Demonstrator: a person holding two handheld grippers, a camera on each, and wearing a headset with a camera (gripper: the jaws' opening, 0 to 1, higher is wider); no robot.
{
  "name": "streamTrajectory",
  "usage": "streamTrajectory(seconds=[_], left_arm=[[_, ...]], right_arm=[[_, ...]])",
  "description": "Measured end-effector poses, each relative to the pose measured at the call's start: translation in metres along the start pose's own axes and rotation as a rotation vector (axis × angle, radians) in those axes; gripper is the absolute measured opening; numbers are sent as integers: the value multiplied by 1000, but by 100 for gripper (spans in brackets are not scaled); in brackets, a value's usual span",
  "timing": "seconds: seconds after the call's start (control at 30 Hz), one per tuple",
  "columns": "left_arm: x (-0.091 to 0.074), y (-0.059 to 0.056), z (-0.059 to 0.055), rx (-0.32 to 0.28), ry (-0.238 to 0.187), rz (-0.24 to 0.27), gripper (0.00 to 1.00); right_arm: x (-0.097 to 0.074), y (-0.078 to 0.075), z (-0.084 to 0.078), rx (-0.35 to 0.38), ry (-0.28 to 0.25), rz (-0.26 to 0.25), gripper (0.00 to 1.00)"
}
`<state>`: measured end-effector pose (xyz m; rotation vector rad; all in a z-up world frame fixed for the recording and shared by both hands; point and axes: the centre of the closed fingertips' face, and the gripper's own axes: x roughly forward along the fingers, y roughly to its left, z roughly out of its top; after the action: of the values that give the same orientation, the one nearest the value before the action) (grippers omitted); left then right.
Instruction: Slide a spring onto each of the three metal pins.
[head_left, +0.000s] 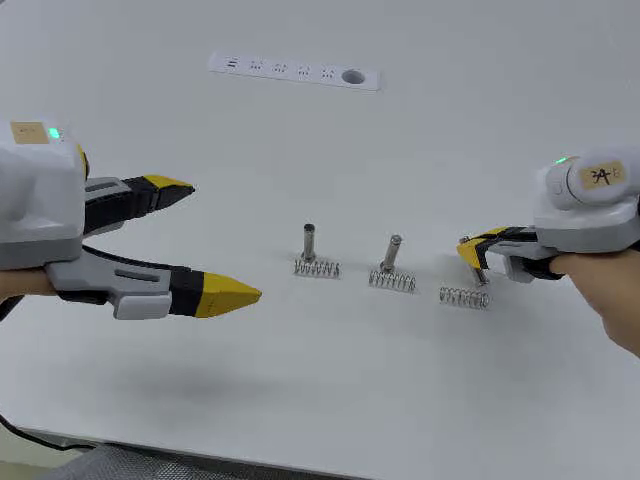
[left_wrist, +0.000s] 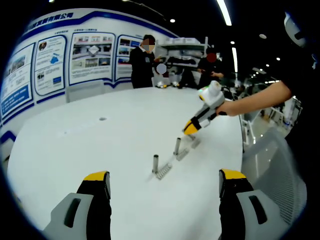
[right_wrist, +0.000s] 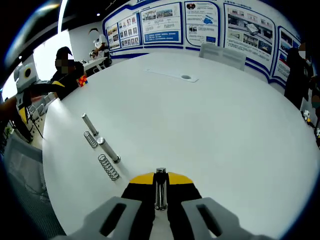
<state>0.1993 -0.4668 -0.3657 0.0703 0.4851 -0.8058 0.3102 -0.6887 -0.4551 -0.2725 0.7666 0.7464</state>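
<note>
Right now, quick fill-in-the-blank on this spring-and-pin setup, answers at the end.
1. The left gripper is ____, holding nothing.
2. The right gripper is ____ on one metal pin.
3. ____ springs lie on the table, none yet on a pin.
Missing words: open; shut; three.
</note>
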Motion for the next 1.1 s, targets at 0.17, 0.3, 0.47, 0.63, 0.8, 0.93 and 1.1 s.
streamTrajectory(seconds=[0.17,0.3,0.47,0.63,0.8,0.93,1.1], left_arm=[[3,-3,3,6,-3,-9,92],[3,-5,5,13,0,-12,92],[3,-6,7,19,7,-13,92],[3,-9,8,23,13,-14,92],[4,-10,7,27,20,-16,92],[5,-11,7,26,24,-16,92],[5,-13,7,29,29,-19,92]], right_arm=[[-5,2,3,-17,-24,1,8],[-10,5,6,-26,-48,6,8],[-16,9,4,-37,-73,14,8],[-21,11,4,-61,-132,18,8],[-25,11,2,-83,-158,12,8],[-28,10,-1,-102,-196,8,8],[-30,10,-3,-58,-235,33,8]])
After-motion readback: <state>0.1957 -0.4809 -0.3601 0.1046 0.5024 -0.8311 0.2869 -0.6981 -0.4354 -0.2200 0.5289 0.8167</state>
